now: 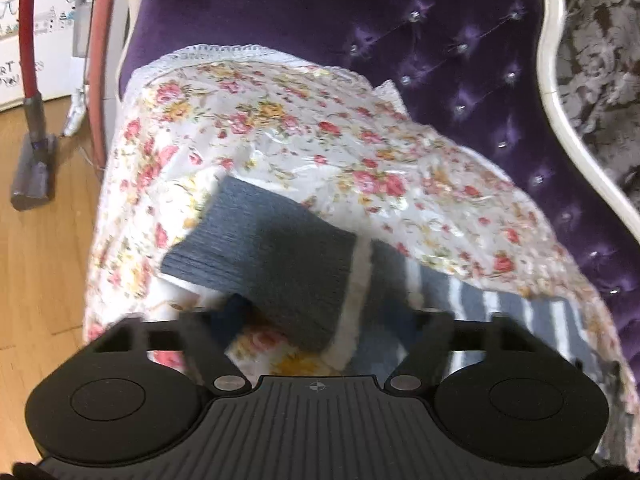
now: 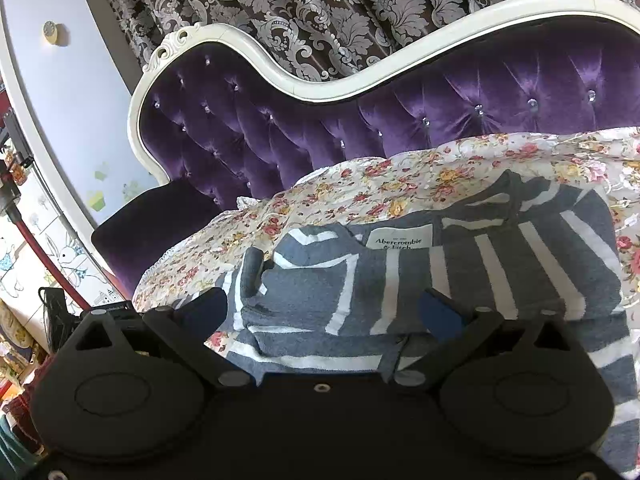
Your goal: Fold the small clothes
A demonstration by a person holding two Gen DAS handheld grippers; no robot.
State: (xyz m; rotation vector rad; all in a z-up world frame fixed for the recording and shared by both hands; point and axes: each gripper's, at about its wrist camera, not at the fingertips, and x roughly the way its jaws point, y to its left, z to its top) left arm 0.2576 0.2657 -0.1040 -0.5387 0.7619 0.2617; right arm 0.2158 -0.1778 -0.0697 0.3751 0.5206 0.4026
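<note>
Sweater [image 2: 460, 280], grey with white stripes, lies on the flowered cover [image 2: 400, 184] over the purple sofa [image 2: 280, 136]. Left gripper [image 1: 320, 316] is half closed around its sleeve [image 1: 264, 240]; right gripper [image 2: 324, 308] hovers wide, holding nothing.

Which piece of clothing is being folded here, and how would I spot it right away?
Start at the purple tufted sofa with its white carved frame. A floral sheet covers the seat, and on that sheet lies the striped garment. It is the only grey knit with white stripes there, with a white neck label.
</note>
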